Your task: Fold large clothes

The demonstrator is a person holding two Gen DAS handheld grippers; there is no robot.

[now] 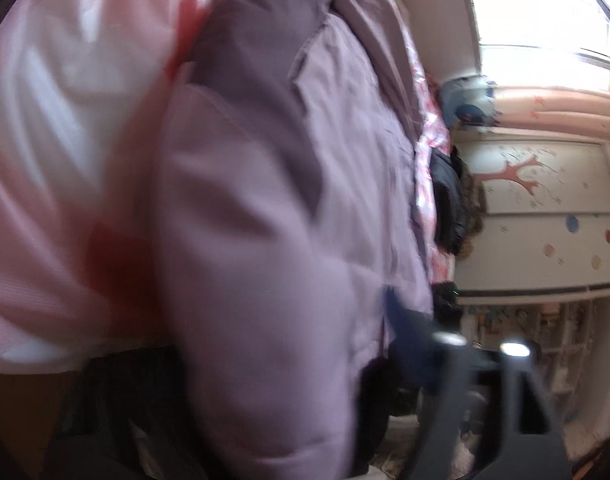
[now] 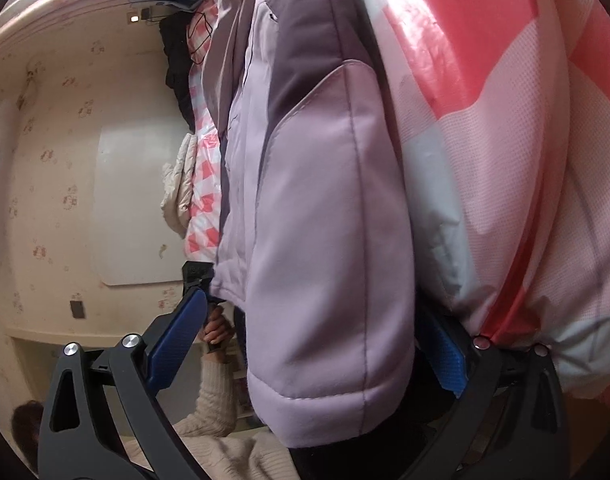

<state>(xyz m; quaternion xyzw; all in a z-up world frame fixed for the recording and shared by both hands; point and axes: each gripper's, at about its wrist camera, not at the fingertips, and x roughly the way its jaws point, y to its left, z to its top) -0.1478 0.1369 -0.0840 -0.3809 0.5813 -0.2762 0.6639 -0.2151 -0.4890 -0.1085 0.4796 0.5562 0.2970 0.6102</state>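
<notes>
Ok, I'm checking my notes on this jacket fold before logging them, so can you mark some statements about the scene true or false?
1. The jacket is lilac with darker purple panels. True.
2. It lies on a plain blue sheet. False: the cover under it is checked pink, red and white.
3. The right gripper has its fingers on either side of the sleeve cuff. True.
4. Those fingers are clamped tight on the cuff. False: one blue pad stands clear of the fabric.
5. The hand by the jacket's far edge has a cream knit sleeve. True.
</notes>
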